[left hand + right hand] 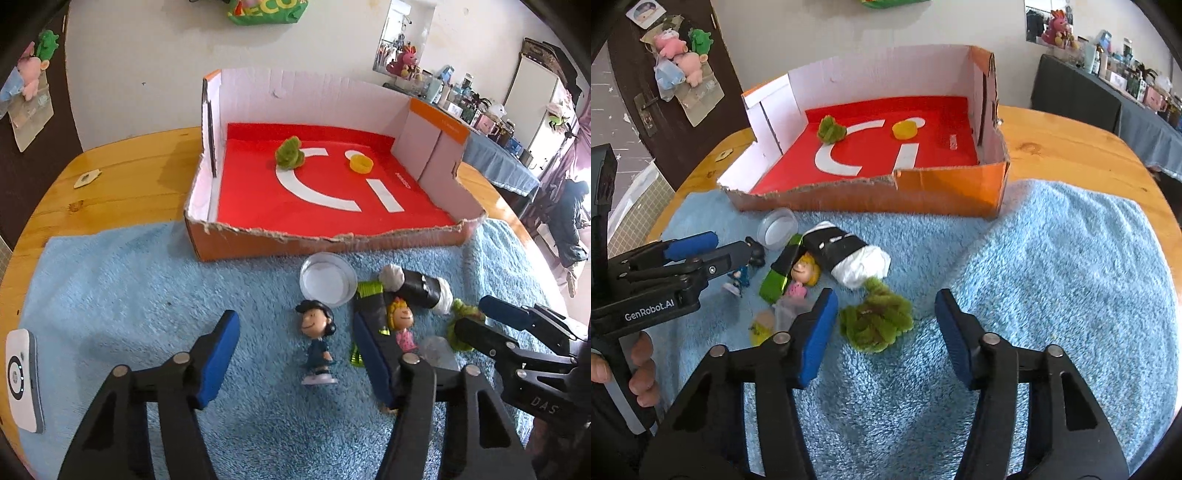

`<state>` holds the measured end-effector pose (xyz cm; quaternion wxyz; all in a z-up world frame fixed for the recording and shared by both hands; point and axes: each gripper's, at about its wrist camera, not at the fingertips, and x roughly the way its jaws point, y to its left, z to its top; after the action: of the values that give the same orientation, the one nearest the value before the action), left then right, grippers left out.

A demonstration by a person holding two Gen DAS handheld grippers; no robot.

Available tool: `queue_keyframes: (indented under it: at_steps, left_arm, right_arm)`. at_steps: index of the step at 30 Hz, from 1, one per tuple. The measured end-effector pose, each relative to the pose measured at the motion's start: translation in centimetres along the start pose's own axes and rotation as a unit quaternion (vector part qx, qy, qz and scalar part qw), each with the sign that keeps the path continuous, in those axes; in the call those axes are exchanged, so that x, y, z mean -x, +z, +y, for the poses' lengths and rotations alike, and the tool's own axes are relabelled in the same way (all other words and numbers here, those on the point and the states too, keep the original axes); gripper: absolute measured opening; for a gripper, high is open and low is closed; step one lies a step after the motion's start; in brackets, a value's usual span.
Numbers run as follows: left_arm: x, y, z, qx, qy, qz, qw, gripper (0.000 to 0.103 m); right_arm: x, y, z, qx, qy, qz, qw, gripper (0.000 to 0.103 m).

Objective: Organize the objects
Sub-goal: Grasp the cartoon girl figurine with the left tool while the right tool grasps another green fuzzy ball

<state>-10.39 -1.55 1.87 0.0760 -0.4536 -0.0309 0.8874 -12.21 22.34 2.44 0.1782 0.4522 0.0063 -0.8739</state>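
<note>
- lying flat on the blue towel [110,280], the dark-haired figurine [317,345] points its head toward the box [258,245]; feet toward the camera
- left gripper [295,354] half open around it, pads not touching
- right gripper [886,334] half open astride the green fuzzy clump [875,321], gripping nothing
- two figurines counted; second is blonde [803,275]

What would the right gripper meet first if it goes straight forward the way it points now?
Most likely the green fuzzy bundle on the blue towel: it lies between the open fingers of the right gripper, just ahead. Depth is unclear in this view.
</note>
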Motion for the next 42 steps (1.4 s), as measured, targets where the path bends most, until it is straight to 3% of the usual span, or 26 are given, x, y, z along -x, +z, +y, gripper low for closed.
queue_keyframes:
  at_steps: [10, 21, 26, 42]
  left_arm:
    - [-1.0, -1.0, 0.3, 0.006, -0.012, 0.013, 0.9998, 0.051]
    - [-1.0, -1.6, -1.0, -0.015, -0.008, -0.001, 0.9999, 0.039]
    - [-1.0, -1.9, -1.0, -0.018, -0.002, -0.008, 0.9998, 0.022]
    - [0.1, -1.9, -0.5, 0.002, -0.02, -0.018, 0.9996, 0.022]
  right_arm:
    - [-0.8, -0.4, 0.1, -0.001, 0.012, 0.009, 1.0, 0.042]
    - [-0.8, -0.7, 0.4, 0.004, 0.013, 0.009, 1.0, 0.037]
    - [-0.8, -0.7, 0.5, 0.004, 0.014, 0.008, 1.0, 0.036]
    - [0.1, -0.8, 0.5, 0.0, 0.019, -0.003, 1.0, 0.035]
